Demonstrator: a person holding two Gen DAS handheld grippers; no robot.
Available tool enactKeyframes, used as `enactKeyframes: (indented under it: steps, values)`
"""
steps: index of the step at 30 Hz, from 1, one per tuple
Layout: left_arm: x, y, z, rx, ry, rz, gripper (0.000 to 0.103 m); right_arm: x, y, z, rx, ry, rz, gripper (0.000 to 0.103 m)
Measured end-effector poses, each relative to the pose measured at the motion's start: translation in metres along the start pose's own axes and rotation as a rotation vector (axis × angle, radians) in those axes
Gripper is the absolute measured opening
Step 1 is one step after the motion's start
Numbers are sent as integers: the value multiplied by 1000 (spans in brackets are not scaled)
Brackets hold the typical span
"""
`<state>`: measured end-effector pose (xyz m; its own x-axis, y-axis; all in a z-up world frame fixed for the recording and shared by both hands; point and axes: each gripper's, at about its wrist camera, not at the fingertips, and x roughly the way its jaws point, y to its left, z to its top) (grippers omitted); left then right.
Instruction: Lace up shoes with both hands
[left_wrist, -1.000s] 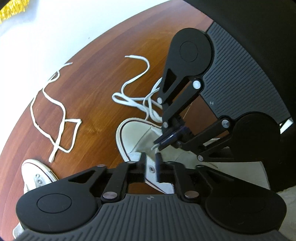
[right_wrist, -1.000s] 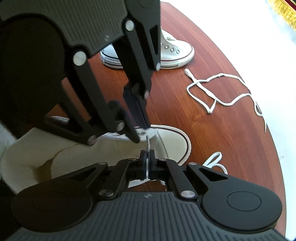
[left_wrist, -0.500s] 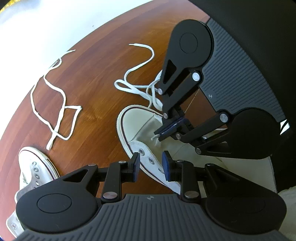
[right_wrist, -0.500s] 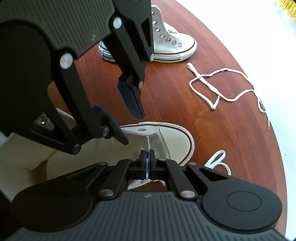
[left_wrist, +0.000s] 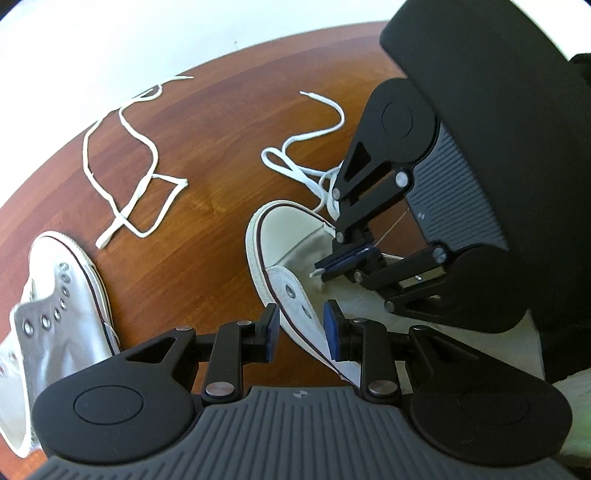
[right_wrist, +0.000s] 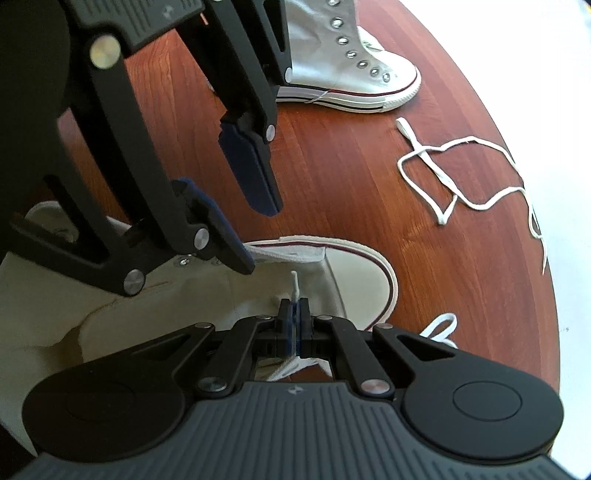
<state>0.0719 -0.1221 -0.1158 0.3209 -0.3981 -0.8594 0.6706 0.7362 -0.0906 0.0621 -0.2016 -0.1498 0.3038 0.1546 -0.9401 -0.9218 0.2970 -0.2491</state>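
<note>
While the right gripper (right_wrist: 294, 314) pinches the limp lace tip (right_wrist: 294, 282), the left gripper (left_wrist: 300, 328) gapes at six o'clock — grip the stiff end, not the floppy cord.

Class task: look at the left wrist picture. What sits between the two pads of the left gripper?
In the left wrist view, the eyelet flap of the near shoe runs between the open left gripper pads; neither pad visibly presses it.

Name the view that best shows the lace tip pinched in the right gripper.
Right wrist view: the lace tip sticks up clear between the right gripper's shut fingers. The left wrist view shows only a speck of it beside that gripper.
</note>
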Motion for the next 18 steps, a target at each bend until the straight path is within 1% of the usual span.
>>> enactKeyframes:
  steps: [3,8,11,18]
  values:
    - [1,6,-1,-39,-7,-22,29,2,2,3,-16,-7,1,2]
    - [2,7,0,-40,-14,-34,29,2,-1,2,-1,-45,-8,2]
    - [3,9,0,-41,-14,-44,29,-1,-5,-1,26,-68,0,2]
    - [4,13,0,-39,-12,-50,29,-8,-6,-1,43,-118,12,2]
